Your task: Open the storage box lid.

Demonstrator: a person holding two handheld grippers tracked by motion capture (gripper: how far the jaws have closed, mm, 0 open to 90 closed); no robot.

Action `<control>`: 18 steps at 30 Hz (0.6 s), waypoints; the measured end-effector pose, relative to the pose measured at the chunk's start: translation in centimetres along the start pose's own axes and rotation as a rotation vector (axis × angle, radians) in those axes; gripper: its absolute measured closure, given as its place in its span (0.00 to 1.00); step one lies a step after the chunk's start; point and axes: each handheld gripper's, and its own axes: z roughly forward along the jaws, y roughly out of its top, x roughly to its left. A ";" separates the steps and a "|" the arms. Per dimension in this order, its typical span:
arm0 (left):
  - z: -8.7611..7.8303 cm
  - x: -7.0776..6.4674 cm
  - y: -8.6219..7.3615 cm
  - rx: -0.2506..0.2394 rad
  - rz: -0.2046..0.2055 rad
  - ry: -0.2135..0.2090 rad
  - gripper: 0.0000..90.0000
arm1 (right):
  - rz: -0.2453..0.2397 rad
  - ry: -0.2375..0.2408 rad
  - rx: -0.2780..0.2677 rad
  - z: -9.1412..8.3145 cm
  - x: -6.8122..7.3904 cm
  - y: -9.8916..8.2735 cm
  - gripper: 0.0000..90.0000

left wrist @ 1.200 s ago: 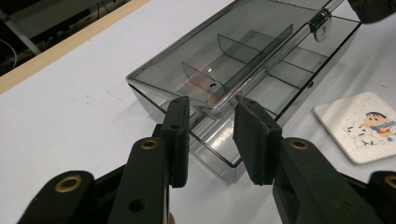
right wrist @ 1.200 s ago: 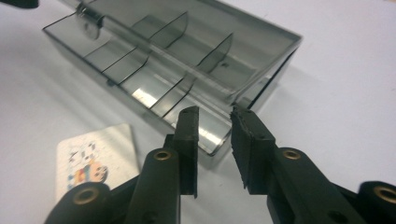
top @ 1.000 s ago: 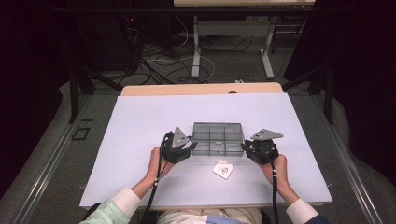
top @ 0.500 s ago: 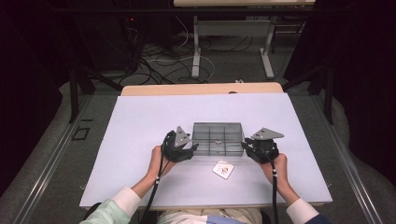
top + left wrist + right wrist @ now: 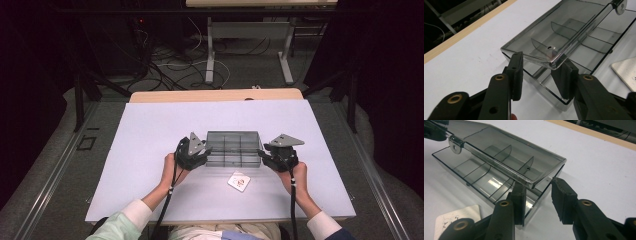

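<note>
Both grippers, left (image 5: 200,154) and right (image 5: 267,156), straddle the box (image 5: 233,148) ends, jaws part open, gripping nothing; the half-raised lid (image 5: 564,37) could drop or the box skid

One clear grey plastic box (image 5: 233,148) sits on one white table (image 5: 150,130), and it has one hinged lid (image 5: 554,32), lifted. Two grippers stand at the box, one at each end: the left gripper (image 5: 192,152) and the right gripper (image 5: 278,154), each with two black jaws. Two hands hold them, one hand (image 5: 172,167) left of the box and one hand (image 5: 299,175) right of it. One small white card (image 5: 239,181) lies just in front of the box.
</note>
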 end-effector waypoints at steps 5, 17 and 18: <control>0.1 0.3 0.2 -0.024 -0.025 0.003 0.72 | -0.015 -0.011 -0.014 0.1 0.1 0.5 0.75; -0.1 0.6 0.5 -0.057 -0.063 -0.005 0.76 | 0.009 -0.018 -0.049 0.2 -0.3 1.0 0.80; 0.0 0.6 0.5 -0.064 -0.072 -0.002 0.76 | 0.020 -0.017 -0.048 0.2 -0.3 1.0 0.80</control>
